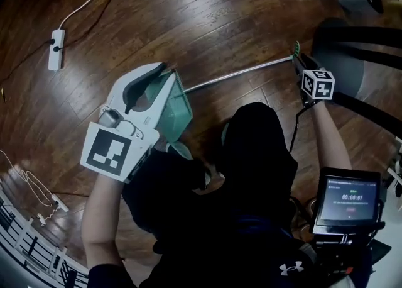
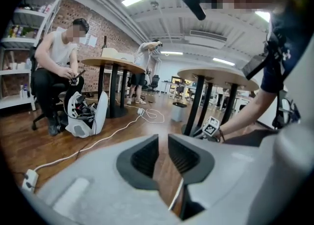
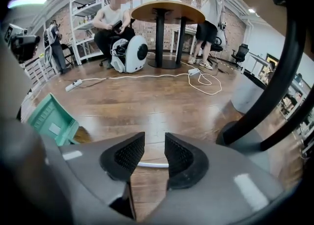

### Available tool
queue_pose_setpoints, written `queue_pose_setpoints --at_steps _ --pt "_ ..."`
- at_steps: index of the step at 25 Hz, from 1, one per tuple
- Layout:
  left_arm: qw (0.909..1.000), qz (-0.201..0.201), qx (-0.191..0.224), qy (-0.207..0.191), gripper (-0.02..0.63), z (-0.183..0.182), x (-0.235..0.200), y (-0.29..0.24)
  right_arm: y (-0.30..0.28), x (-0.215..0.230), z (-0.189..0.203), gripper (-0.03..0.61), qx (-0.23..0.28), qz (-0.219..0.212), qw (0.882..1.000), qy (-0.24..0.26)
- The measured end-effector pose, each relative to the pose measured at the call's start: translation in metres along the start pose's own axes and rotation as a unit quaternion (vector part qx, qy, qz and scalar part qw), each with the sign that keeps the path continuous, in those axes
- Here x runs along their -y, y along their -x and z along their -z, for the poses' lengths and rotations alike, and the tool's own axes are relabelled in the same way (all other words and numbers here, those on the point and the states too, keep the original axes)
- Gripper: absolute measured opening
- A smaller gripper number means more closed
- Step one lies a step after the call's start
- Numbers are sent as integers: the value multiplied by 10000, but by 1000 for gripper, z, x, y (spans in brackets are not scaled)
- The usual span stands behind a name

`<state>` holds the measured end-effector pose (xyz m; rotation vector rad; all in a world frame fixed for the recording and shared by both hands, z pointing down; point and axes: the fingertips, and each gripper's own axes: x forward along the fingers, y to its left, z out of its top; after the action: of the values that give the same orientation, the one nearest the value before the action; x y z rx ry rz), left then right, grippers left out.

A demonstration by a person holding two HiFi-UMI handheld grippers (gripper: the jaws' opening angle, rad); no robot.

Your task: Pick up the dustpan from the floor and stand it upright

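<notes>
- Head view: the dustpan [image 1: 180,109] lies on the wooden floor [image 1: 207,16]. Its scoop is mint-green plastic, partly covered by the left gripper [image 1: 157,76]. Its long, thin silver handle [image 1: 242,73] runs off to the right and ends in a green tip just beside the right gripper [image 1: 301,61].
- Left gripper view: the left gripper [image 2: 163,143] has its jaws a narrow way apart. Mostly bare floor shows in the gap, and the ribbed pads press on nothing.
- Right gripper view: the right gripper [image 3: 154,141] has its jaws wider apart and holds nothing. The handle [image 3: 147,165] crosses the gap on the floor beyond the pads. The green dustpan [image 3: 49,121], with its slatted wall, sits at the left.
</notes>
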<state>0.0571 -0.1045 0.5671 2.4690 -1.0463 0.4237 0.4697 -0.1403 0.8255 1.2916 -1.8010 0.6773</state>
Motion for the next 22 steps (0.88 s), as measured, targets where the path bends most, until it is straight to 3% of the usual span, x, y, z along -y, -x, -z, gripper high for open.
queue_pose_setpoints --at_steps 5,8,10,13,16,19,22 --pt "9996 -93 -221 -159 67 -3 -40 11 -2 43 7 153 -236 339 9991 -75" --pt "9973 -278 -617 -287 81 25 -75 23 -6 49 8 161 -293 387 9988 93" --pt "9933 -287 -1109 -148 106 58 -90 24 -5 59 10 169 -379 476 9979 223" --pt "9785 -74 -1996 517 178 119 -90 22 0 79 18 179 -542 650 9960 300" --pt "9584 355 -2612 1091 241 171 -79 20 -17 91 29 184 -637 793 9942 338" --pt "9392 593 -3139 1256 291 215 -81 18 -65 93 36 194 -563 916 9936 348" --pt "9292 612 -3435 1215 291 231 -78 22 -84 99 36 209 -533 1005 9931 275"
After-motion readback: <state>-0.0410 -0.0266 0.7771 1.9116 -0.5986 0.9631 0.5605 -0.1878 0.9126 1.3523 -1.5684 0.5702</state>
